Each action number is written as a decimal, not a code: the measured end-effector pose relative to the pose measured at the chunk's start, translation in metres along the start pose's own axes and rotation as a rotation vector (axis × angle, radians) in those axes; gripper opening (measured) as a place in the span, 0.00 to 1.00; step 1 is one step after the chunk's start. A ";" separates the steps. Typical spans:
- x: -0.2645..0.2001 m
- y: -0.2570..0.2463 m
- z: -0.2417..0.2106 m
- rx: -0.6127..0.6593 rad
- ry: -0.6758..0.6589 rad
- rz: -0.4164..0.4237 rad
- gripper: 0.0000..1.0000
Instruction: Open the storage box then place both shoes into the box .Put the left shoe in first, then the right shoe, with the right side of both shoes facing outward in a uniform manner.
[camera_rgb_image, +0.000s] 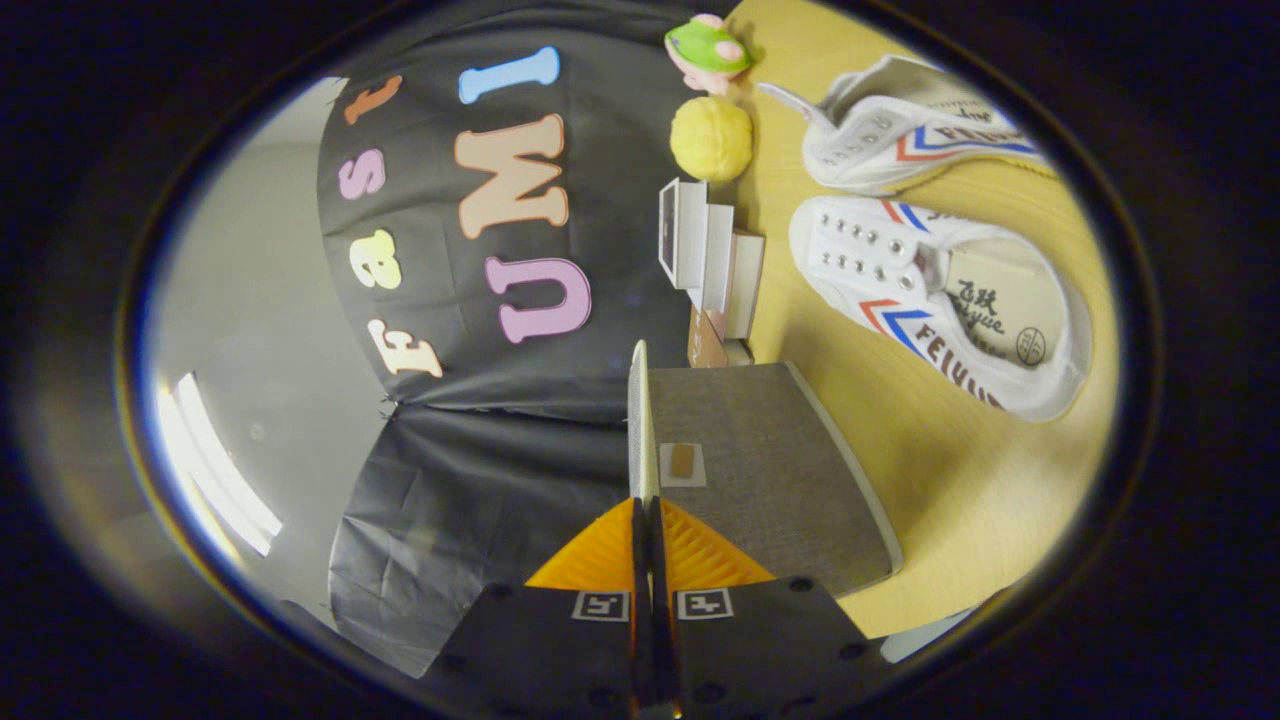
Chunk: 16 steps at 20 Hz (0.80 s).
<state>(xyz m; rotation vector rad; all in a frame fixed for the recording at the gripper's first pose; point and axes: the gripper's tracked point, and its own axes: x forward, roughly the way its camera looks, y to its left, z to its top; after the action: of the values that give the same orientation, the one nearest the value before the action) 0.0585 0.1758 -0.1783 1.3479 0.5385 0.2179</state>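
While your tool (645, 520) pinches the thin raised lid (637, 420) of the grey fabric storage box (770, 470) between both orange fingers, treat the flap as light and floppy. The two white canvas shoes (940, 300) lie mid-bench beyond the box, soft; take each by its heel collar.

Soft, even room light falls on the wooden table (930, 450), warm and bright, with faint short shadows beside the shoes (940, 300). A bright strip of glare (215, 470) glows beside the dark cloth. The fisheye bends everything near the rim, which blurs and darkens; the centre stays sharp.
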 end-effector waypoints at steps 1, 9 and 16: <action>0.001 0.006 -0.002 -0.013 0.002 -0.002 0.03; 0.009 0.098 -0.020 -0.139 0.002 0.096 0.05; 0.041 0.175 -0.080 -0.347 0.063 0.152 0.09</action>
<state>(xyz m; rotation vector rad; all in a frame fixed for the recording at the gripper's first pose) 0.0823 0.3027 -0.0294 1.0456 0.4277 0.4592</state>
